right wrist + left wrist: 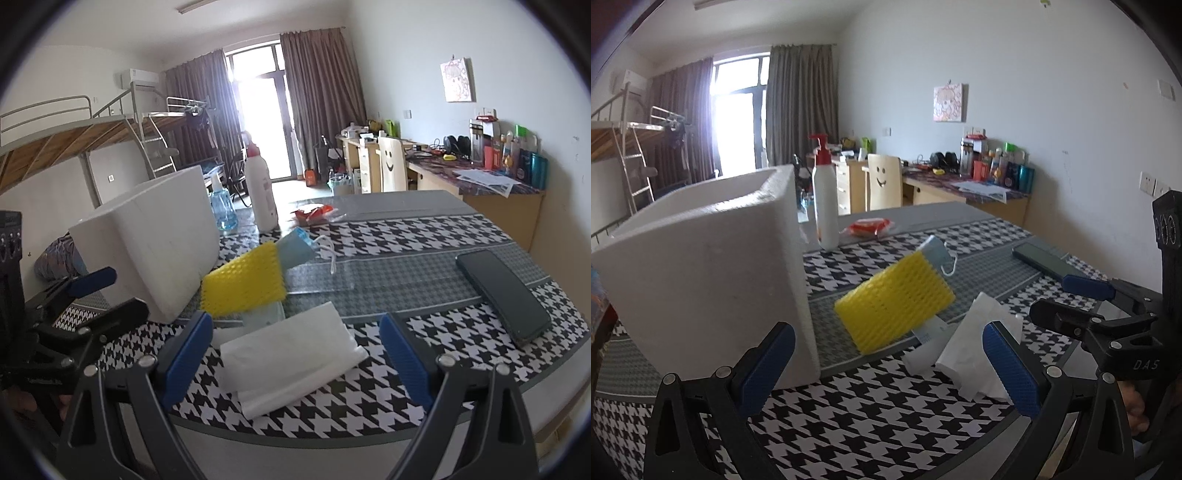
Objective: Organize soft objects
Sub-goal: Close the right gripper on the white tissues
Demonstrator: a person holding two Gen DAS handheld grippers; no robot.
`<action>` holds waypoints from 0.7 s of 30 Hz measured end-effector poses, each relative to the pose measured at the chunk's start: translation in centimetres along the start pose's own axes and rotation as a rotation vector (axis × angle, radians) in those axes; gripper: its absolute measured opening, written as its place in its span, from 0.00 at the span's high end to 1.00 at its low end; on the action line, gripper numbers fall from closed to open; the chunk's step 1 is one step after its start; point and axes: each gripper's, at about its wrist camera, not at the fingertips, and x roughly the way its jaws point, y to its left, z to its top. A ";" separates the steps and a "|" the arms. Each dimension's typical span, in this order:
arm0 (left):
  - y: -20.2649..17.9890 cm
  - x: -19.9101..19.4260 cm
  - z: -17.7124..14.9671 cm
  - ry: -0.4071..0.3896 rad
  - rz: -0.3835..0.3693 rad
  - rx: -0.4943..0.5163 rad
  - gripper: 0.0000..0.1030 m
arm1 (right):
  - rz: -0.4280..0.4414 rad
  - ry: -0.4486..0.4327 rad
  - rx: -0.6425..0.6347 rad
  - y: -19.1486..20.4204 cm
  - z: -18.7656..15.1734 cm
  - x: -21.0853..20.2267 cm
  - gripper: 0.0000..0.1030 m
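Note:
A yellow foam net sleeve (894, 301) (243, 282) lies on the houndstooth table, over a light blue face mask (936, 251) (297, 245). White folded tissue (982, 343) (291, 356) lies in front of them. A white foam box (713, 273) (155, 240) stands at the left, open on top. My left gripper (890, 369) is open and empty, in front of the yellow sleeve. My right gripper (295, 354) is open, its jaws either side of the tissue without touching it. The right gripper also shows in the left wrist view (1071, 299), open.
A white pump bottle (825, 199) (260, 192) and a red packet (868, 226) (314, 214) stand behind. A blue spray bottle (221, 205) is by the box. A dark phone (1043, 260) (504, 295) lies at the right. The table's front edge (295, 439) is close.

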 end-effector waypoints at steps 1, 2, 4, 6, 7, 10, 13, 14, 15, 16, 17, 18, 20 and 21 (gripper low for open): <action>0.0 0.1 -0.1 0.005 0.000 -0.002 0.01 | 0.000 0.005 -0.002 -0.1 -0.1 0.1 0.09; 0.0 0.3 -0.2 0.009 -0.002 -0.003 0.01 | 0.003 0.014 -0.003 -0.1 -0.2 0.3 0.09; -0.1 0.6 -0.3 0.021 -0.004 -0.002 0.01 | 0.008 0.034 -0.003 -0.3 -0.5 0.8 0.09; -0.2 0.9 -0.5 0.030 -0.011 -0.003 0.01 | 0.017 0.055 -0.004 -0.3 -0.8 1.4 0.09; -0.2 1.0 -0.5 0.034 -0.014 -0.005 0.01 | 0.021 0.065 -0.006 -0.3 -0.9 1.7 0.09; -0.4 1.4 -0.8 0.047 -0.023 0.004 0.01 | 0.027 0.090 -0.006 -0.3 -1.3 2.2 0.09; -0.4 1.7 -0.9 0.056 -0.025 0.003 0.01 | 0.024 0.114 -0.001 -0.5 -1.7 2.7 0.09; -0.3 1.8 -0.9 0.058 -0.026 0.000 0.01 | 0.024 0.121 0.003 -0.7 -1.7 2.9 0.09; -0.2 1.9 -1.0 0.061 -0.025 -0.003 0.01 | 0.025 0.127 0.009 -0.8 -1.7 3.0 0.09; -0.2 1.9 -1.0 0.064 -0.025 -0.007 0.01 | 0.025 0.133 0.012 -0.9 -1.8 3.1 0.09; -0.1 2.0 -1.0 0.065 -0.024 -0.009 0.01 | 0.024 0.142 0.017 -1.0 -1.8 3.3 0.09; -0.1 2.0 -1.0 0.067 -0.024 -0.009 0.01 | 0.027 0.152 0.023 -1.1 -1.8 3.5 0.09; 0.0 2.0 -1.0 0.068 -0.020 -0.008 0.01 | 0.032 0.171 0.031 -1.0 -2.0 4.0 0.09; 0.0 2.0 -1.0 0.069 -0.021 -0.008 0.01 | 0.032 0.182 0.035 -1.1 -2.0 4.4 0.09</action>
